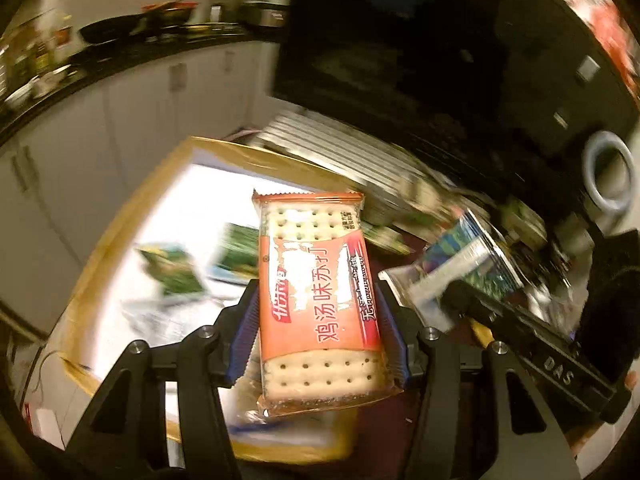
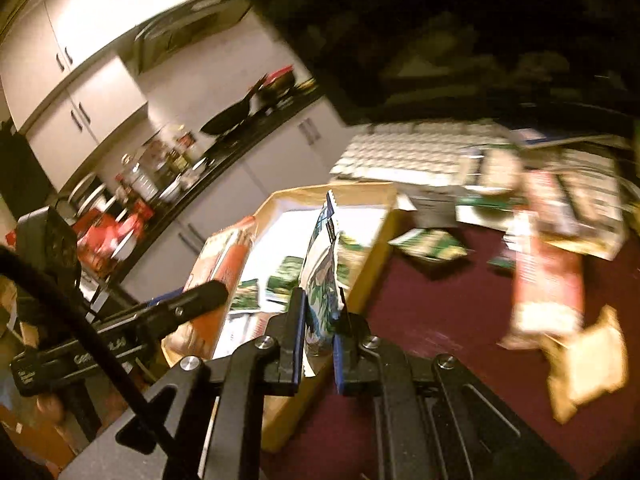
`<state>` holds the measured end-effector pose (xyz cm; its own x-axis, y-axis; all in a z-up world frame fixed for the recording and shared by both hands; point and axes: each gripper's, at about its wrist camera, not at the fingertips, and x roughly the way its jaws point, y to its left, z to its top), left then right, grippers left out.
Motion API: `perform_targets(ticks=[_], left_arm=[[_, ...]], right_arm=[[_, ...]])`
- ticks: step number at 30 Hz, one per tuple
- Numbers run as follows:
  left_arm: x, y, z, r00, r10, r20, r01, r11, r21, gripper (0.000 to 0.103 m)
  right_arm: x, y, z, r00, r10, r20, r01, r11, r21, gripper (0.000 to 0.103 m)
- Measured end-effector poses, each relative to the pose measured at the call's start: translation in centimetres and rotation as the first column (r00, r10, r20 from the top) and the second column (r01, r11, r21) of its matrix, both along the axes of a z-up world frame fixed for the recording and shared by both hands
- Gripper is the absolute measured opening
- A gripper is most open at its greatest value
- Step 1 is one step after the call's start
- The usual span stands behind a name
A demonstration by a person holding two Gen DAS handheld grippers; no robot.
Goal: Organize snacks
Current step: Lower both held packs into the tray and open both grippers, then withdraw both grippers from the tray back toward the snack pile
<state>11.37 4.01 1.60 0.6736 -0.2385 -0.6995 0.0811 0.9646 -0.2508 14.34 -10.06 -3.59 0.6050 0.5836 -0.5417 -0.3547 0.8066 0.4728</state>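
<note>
My left gripper (image 1: 316, 300) is shut on an orange cracker packet (image 1: 316, 300) and holds it flat above a cardboard box (image 1: 224, 152). Several green snack packets (image 1: 172, 270) lie on the box's white floor. My right gripper (image 2: 320, 308) is shut on a blue-green foil snack packet (image 2: 320, 276), held edge-up over the box's near right wall (image 2: 376, 248). The right gripper with its packet shows at the right of the left wrist view (image 1: 452, 276). The left gripper and cracker packet (image 2: 224, 276) show at the left of the right wrist view.
The box stands on a dark red tabletop (image 2: 440, 312). Loose snacks lie there: a red and white packet (image 2: 548, 280), a tan packet (image 2: 588, 364), a green packet (image 2: 432, 244). A white keyboard (image 2: 404, 152) and a dark monitor (image 1: 440, 40) are behind. A kitchen counter (image 2: 224, 136) runs at the left.
</note>
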Motion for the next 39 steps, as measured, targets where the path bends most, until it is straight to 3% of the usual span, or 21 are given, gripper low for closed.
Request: perform_targets(ticks=[6,12,19,24,27,28,29,30,33,39], left_arm=[[4.8,6.0,-0.3,0.995,0.091,-0.027,-0.091,0.996,0.021,0.057],[9.7,8.5,-1.8,0.992,0.115,-0.059,-0.11,0.99,0.09,0.057],[13.0,8.0,-4.7,0.985,0.089,-0.151,-0.071,0.99,0.123,0.057],[14.6,7.2,-6.9,0.965,0.083,-0.247,-0.041,0.984,0.172,0.057],[14.9,7.7,-7.5,0.955,0.092,-0.282,-0.051,0.987,0.151,0.058],[14.8,7.9,-7.5,0.955,0.092,-0.282,-0.054,0.989,0.14,0.059],[14.5,8.1,-7.1,0.957,0.091,-0.274,-0.06,0.991,0.12,0.065],[14.3,8.2,-6.7,0.962,0.091,-0.258,-0.066,0.992,0.107,0.073],[12.1,8.5,-4.4,0.98,0.115,-0.162,-0.102,0.991,0.081,0.081],[6.2,7.3,-1.1,0.989,0.145,-0.01,-0.143,0.986,0.08,0.084]], right_arm=[[5.3,5.2,0.4,0.998,0.049,-0.035,-0.05,0.998,-0.04,0.01],[10.2,8.6,-0.6,0.996,0.047,-0.077,-0.053,0.995,-0.08,0.01],[12.8,9.3,-3.1,0.983,0.05,-0.178,-0.061,0.996,-0.06,0.01],[12.7,8.7,-4.0,0.977,0.035,-0.213,-0.049,0.997,-0.062,0.015],[12.5,8.1,-3.6,0.977,0.03,-0.213,-0.04,0.998,-0.043,0.028],[12.0,7.8,-3.3,0.978,0.022,-0.209,-0.03,0.999,-0.034,0.041],[11.7,7.5,-3.0,0.979,0.016,-0.202,-0.023,0.999,-0.028,0.051],[11.2,7.3,-2.6,0.981,0.012,-0.191,-0.017,1.0,-0.023,0.053],[9.3,6.6,-1.4,0.987,0.023,-0.161,-0.024,1.0,-0.001,0.055],[3.1,4.6,0.2,0.997,0.063,-0.039,-0.062,0.997,0.042,0.064]])
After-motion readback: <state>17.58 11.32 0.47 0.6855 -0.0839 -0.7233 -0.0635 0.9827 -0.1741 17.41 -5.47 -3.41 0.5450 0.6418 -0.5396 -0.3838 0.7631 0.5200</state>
